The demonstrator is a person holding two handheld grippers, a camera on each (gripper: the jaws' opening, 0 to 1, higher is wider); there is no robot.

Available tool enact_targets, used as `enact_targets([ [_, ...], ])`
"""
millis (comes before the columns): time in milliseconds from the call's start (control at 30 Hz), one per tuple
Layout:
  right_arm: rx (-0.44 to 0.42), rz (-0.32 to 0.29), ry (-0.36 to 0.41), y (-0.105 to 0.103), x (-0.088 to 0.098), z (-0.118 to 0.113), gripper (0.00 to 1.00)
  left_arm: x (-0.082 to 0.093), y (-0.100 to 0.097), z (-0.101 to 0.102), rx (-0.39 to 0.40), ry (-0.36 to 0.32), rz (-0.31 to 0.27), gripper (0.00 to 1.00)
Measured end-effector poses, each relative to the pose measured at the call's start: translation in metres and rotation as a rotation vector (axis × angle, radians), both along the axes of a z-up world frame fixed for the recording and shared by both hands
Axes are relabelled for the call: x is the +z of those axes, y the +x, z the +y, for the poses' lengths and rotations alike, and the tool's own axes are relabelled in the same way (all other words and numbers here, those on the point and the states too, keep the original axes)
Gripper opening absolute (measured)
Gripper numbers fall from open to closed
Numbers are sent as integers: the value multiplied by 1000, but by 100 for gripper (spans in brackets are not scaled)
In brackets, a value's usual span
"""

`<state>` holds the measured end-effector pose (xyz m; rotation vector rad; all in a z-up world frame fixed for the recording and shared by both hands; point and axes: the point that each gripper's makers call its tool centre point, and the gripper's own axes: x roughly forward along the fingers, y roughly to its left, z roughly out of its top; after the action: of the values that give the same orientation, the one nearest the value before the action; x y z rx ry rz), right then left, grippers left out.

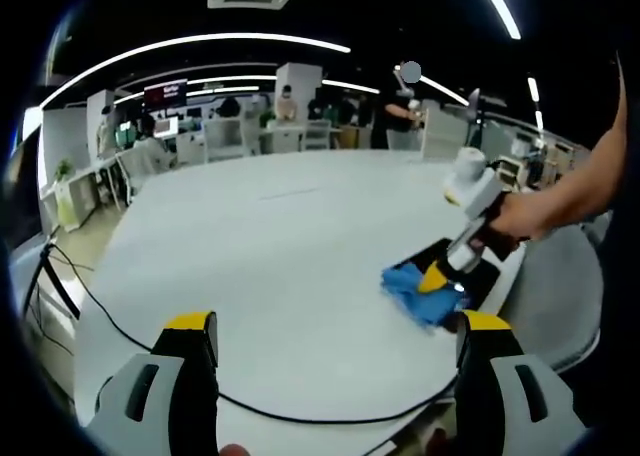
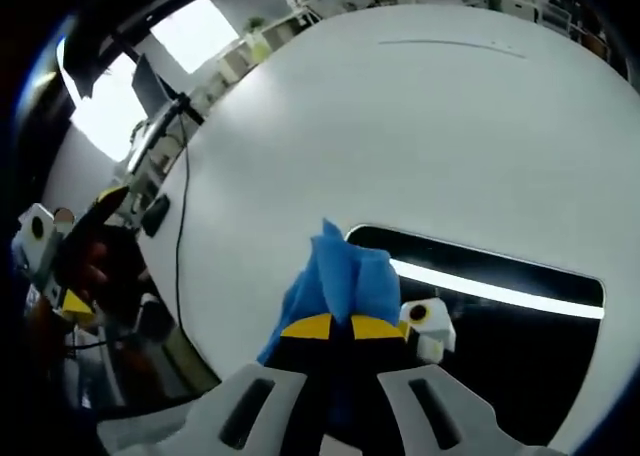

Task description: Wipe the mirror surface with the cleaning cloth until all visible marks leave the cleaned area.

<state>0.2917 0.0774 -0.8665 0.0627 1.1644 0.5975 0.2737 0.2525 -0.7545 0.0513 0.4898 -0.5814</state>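
Left gripper (image 1: 335,351): jaws spread wide, holding nothing, hovering over the white table (image 1: 270,246) well clear of the mirror. Keep it parked there; a black cable (image 1: 300,416) runs across the table edge just in front of it, so don't drag it.

Right gripper (image 2: 331,327): jaws clenched on the blue cloth (image 2: 340,276), with the bunched end sticking out past the tips. The cloth sits at the mirror's (image 2: 520,306) near corner, half on the glass, half over the table beside it. From the left gripper view, the right gripper (image 1: 438,279) comes down steeply onto the cloth (image 1: 420,294) at the mirror (image 1: 480,276).

For the wipe:
- Flatten your angle so the cloth, not the yellow tips, meets the glass.
- Work overlapping strokes from the cloth's corner toward the far end of the mirror.
- Light pressure; nothing pins the mirror, so I'd guess it can slide.

The mirror is a long rectangle with rounded corners lying flat on the table, dark, reflecting a bright ceiling light strip. I can't make out any marks on it at this resolution.
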Motion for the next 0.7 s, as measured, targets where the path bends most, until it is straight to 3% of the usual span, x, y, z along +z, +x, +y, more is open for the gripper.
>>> enact_targets([
  [500,20,-9,10,3,0,0,0,-1,1,-6,-6,-1,4,100],
  [700,33,-26,10,2,0,-13,0,-2,0,-6,-3,2,5,100],
])
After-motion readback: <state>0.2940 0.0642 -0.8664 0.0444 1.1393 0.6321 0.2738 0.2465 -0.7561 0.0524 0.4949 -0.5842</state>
